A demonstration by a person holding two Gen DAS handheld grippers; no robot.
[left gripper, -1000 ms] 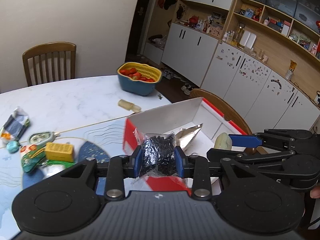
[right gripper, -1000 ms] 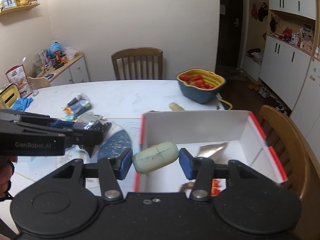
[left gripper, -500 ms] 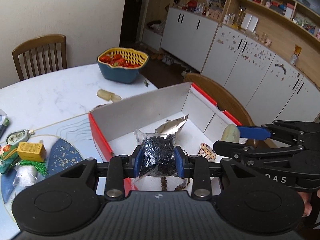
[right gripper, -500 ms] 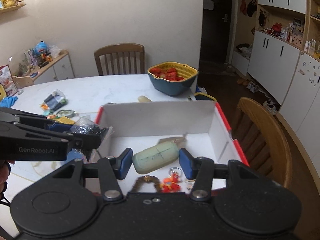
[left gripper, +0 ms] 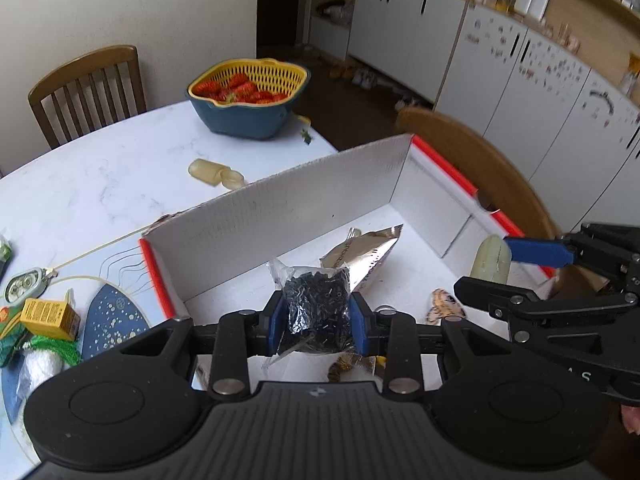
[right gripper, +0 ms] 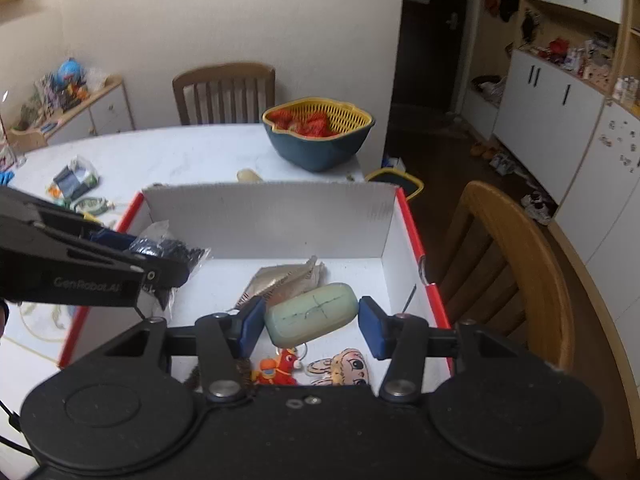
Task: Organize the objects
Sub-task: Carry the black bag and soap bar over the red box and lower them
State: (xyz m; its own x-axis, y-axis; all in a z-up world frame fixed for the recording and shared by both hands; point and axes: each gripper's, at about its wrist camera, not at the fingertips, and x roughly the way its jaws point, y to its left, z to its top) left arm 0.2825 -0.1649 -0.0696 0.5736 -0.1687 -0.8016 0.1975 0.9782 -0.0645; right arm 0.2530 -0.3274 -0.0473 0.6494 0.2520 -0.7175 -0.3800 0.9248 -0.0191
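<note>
My left gripper [left gripper: 318,322] is shut on a clear bag of small black pieces [left gripper: 316,304], hanging over the near left part of a white box with red edges [left gripper: 280,216]. The right wrist view shows that bag [right gripper: 168,246] at the left gripper's tip [right gripper: 176,264]. My right gripper [right gripper: 312,328] is shut on a pale green oblong case [right gripper: 312,312], held above the box floor [right gripper: 360,276]. In the left wrist view the case [left gripper: 490,260] is near the box's right wall. In the box lie a silver foil pouch [right gripper: 284,280], a red toy keychain [right gripper: 280,364] and a rabbit-face charm [right gripper: 344,368].
A blue and yellow basket of strawberries [left gripper: 248,96] stands on the white table beyond the box, with a small yellowish bottle [left gripper: 216,172] lying between them. A yellow carton [left gripper: 48,316] and other packets lie left of the box. A wooden chair [right gripper: 516,264] stands by its right side.
Both grippers have travelled forward and down from the table's near side to above the box's inside. Each keeps the same hold on its object.
</note>
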